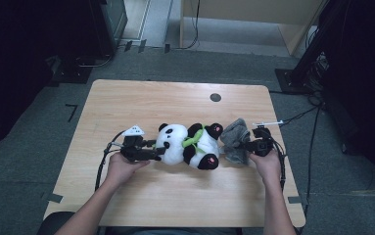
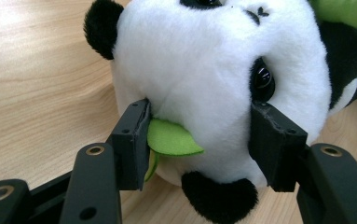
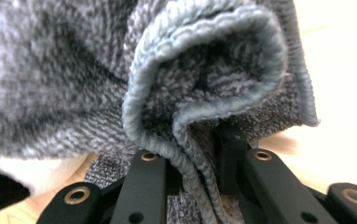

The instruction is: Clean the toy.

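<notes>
On the wooden table (image 1: 126,103), near its middle, a plush panda (image 1: 190,145) is laid on its side, its head clasped between the jaws of the left gripper (image 1: 161,147); a green felt leaf (image 2: 171,139) is caught against one jaw. Just beside the panda's feet, a grey knitted garment (image 1: 235,139) is pinched at its rolled hem by the right gripper (image 1: 246,145), whose jaws are clenched on the knit. The step in hand is judged to be dressing the toy. It is best done with the head kept pinned, the opening of the knit kept spread and brought level over the feet, and the pull made slowly so that the hem is not lost.
</notes>
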Demonstrator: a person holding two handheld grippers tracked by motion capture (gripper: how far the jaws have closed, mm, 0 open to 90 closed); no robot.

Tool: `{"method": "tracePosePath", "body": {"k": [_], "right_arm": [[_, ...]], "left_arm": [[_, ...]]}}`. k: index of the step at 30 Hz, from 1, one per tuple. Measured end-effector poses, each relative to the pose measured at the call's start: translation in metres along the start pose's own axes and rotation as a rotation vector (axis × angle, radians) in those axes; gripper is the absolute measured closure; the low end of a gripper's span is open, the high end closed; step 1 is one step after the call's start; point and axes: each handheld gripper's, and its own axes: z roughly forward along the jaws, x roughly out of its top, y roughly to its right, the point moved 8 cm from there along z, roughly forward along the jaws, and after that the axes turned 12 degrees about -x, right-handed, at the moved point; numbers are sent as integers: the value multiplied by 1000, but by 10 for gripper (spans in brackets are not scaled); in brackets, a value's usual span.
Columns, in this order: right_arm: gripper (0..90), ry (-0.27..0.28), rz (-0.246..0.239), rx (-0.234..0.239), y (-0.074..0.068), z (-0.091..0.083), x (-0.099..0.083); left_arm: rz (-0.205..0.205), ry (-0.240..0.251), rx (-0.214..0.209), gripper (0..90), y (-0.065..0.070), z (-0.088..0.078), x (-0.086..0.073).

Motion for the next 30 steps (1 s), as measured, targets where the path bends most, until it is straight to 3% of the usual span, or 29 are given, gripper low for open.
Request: {"method": "tracePosePath", "body": {"k": [4, 6, 10, 15, 16, 17, 21, 26, 30], "right_arm": [[777, 76, 56, -6, 11, -19, 8], [777, 107, 52, 9, 8, -27, 12], [777, 156, -4, 32, -11, -44, 20], [777, 224, -77, 100, -47, -69, 34], [779, 230, -101, 116, -61, -76, 37], [779, 230, -101, 116, -61, -76, 37], [780, 229, -171, 164, -99, -86, 41], [779, 213, -283, 201, -140, -83, 38], [779, 161, -353, 237, -167, -64, 31]], "left_arm": [[2, -1, 1, 438, 0, 0, 0], [-1, 1, -1, 438, 0, 0, 0], [-2, 1, -3, 438, 0, 0, 0], [2, -1, -1, 438, 0, 0, 0], [8, -1, 0, 438, 0, 0, 0], [16, -2, 2, 438, 1, 0, 0], [20, 4, 6, 439, 2, 0, 0], [29, 5, 5, 430, 2, -1, 0], [39, 6, -6, 417, 4, -2, -1]]}}
